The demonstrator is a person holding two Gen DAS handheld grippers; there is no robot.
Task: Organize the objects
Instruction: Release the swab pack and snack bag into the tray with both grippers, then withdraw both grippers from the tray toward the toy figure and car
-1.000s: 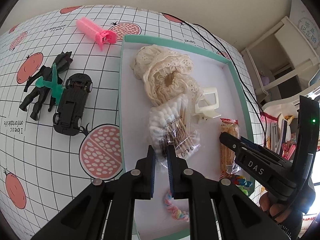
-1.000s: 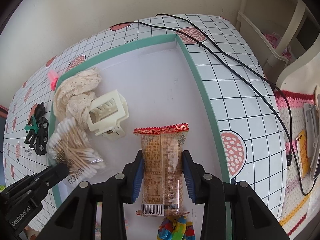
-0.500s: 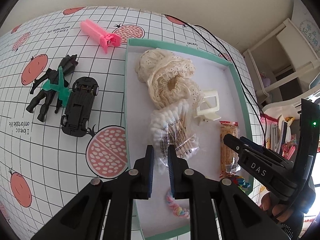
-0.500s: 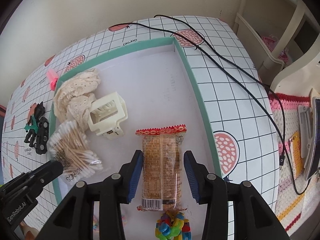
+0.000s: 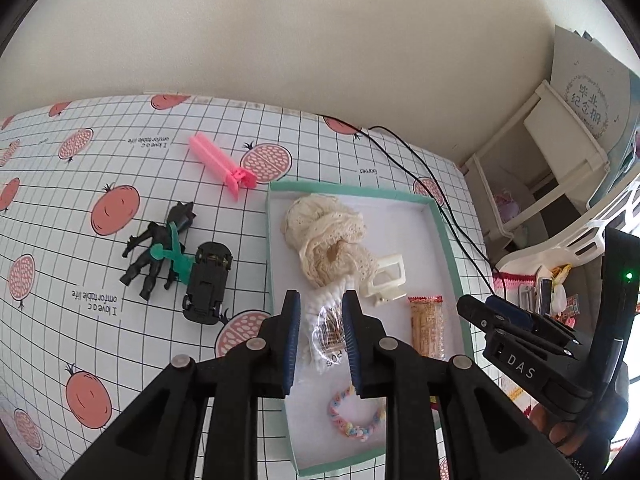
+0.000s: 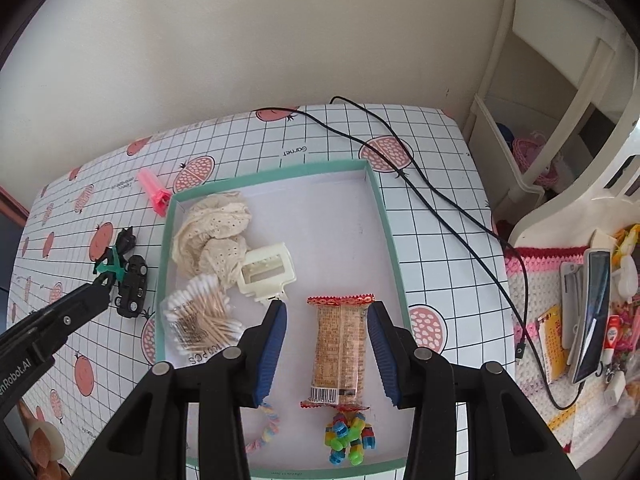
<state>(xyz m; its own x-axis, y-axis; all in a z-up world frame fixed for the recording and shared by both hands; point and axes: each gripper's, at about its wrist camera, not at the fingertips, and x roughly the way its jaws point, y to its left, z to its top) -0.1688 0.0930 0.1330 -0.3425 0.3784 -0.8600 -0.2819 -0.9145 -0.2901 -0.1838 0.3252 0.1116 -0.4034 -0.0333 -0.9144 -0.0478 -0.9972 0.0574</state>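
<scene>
My left gripper (image 5: 320, 316) is open, hanging above the bag of cotton swabs (image 5: 326, 332) that lies in the teal-rimmed tray (image 5: 444, 232). My right gripper (image 6: 328, 320) is open wide over the snack pack (image 6: 340, 352), whose sides are clear of both pads. Also in the tray (image 6: 384, 216) are a lace cloth (image 6: 212, 224), a cream hair claw (image 6: 266, 272), the swabs (image 6: 200, 320), a pastel bracelet (image 5: 356, 416) and a colourful bead toy (image 6: 350, 440). Left of the tray lie a pink clip (image 5: 218, 164), a black figure (image 5: 160, 248) and a black toy car (image 5: 208, 280).
A black cable (image 6: 440, 208) runs over the checked tablecloth right of the tray. Beyond the table's right edge are a white shelf (image 5: 540, 160) and a crocheted mat (image 6: 532, 280) with a phone (image 6: 592, 308) and small items.
Both grippers have risen and drawn back from the tray. The left jaws opened off the swab bag. The right jaws spread away from the snack pack, which now lies free.
</scene>
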